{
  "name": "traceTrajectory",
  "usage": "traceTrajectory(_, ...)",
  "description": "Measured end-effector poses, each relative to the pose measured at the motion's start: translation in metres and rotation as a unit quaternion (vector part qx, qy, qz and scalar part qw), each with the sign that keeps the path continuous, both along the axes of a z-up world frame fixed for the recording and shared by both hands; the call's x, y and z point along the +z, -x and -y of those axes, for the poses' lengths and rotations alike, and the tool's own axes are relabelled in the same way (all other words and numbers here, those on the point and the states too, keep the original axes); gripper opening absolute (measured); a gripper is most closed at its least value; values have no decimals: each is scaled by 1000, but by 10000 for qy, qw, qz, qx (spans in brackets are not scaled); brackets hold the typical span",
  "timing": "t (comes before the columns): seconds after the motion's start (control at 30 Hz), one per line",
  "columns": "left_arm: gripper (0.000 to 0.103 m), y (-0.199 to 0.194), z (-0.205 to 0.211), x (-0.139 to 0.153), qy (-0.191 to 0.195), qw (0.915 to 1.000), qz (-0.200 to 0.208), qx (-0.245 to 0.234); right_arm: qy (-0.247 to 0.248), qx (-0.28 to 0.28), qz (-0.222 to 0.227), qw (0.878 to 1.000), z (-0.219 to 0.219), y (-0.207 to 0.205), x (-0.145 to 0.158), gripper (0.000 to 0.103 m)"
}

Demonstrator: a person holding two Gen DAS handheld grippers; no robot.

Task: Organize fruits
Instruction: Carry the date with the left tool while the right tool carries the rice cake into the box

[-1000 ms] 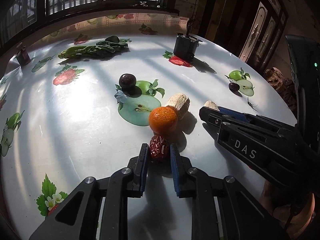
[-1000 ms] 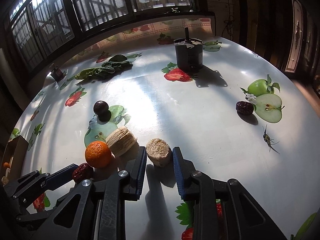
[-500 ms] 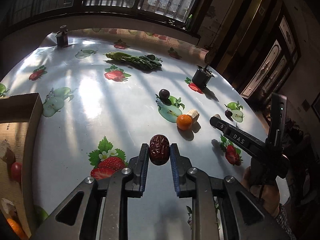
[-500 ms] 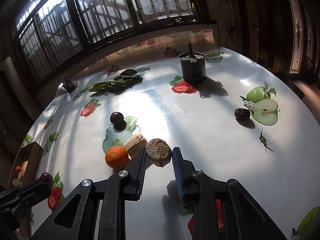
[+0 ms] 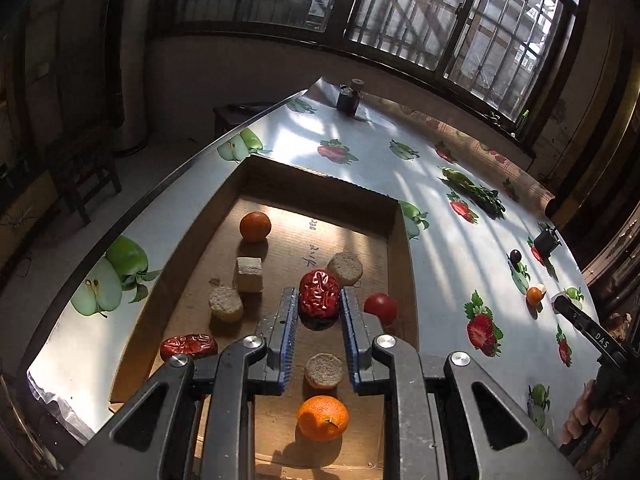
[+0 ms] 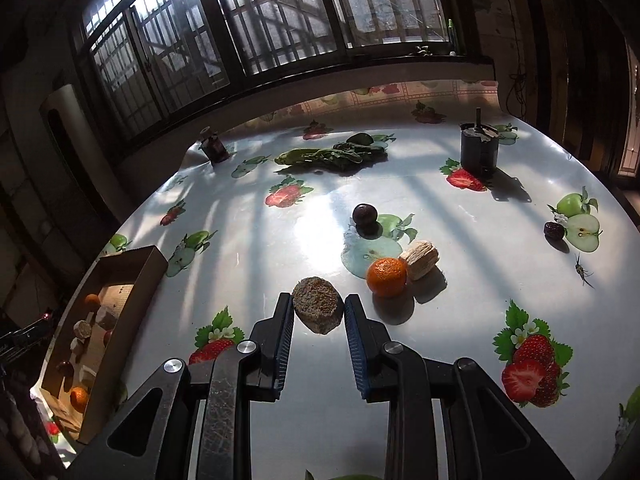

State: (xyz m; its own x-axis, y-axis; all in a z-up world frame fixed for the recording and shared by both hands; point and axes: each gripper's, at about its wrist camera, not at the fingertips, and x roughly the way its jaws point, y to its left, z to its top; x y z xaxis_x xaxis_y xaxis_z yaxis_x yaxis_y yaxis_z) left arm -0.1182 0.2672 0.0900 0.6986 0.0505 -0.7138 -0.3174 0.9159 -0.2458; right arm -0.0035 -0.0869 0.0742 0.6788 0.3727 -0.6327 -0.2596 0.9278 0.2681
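My left gripper (image 5: 319, 312) is shut on a wrinkled red date (image 5: 319, 294) and holds it above the cardboard box (image 5: 256, 172). In the box lie two oranges (image 5: 255, 226), another red date (image 5: 189, 346), a red round fruit (image 5: 380, 307) and several beige cake pieces (image 5: 226, 303). My right gripper (image 6: 317, 316) is shut on a round brown cake piece (image 6: 318, 310), held above the table. On the table beyond it lie an orange (image 6: 387, 277), a beige roll (image 6: 419, 259), a dark plum (image 6: 365, 215) and a dark date (image 6: 554, 229).
The round table wears a white cloth (image 6: 280, 232) printed with fruit. Leafy greens (image 6: 332, 155), a black cup (image 6: 479, 151) and a small dark jar (image 6: 213, 145) stand toward the back. The box sits at the table's left edge (image 6: 120, 276). The floor and a chair (image 5: 86, 168) lie beyond.
My left gripper has carried the red date from the table's middle to above the box. My right gripper has lifted the round cake piece and moved it leftward, away from the orange.
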Motion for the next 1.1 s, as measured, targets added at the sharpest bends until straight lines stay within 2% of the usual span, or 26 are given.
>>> traceTrajectory(0.2,21,-1,-19,-29,253,9993,-265,71,144,1175,79,9929,-102,34,17,28)
traceTrajectory(0.33,21,-3,-17,-42,226,9985,-494,9,313,1868,-40,9819,-168,51,8,29)
traceTrajectory(0.43,21,0,-17,-49,60,9981,-606,11,496,2170,-133,9748,-204,56,-2,29)
traceTrajectory(0.5,21,2,-21,-53,127,9978,-645,-3,569,2320,-251,9707,-223,53,-10,29)
traceTrajectory(0.73,21,4,-34,-63,310,9971,-689,52,762,2430,-710,9644,-256,36,-41,29)
traceTrajectory(0.93,23,12,-43,-56,446,9977,-497,69,998,2376,-710,9636,-270,30,-55,29)
traceTrajectory(1.0,29,16,-44,-49,438,9982,-391,80,1044,2372,-690,9634,-271,31,-56,29)
traceTrajectory(1.07,41,20,-44,-41,364,9989,-272,125,1005,2393,-688,9633,-271,32,-53,31)
traceTrajectory(1.1,44,22,-44,-35,288,9992,-211,171,986,2394,-663,9636,-271,33,-51,32)
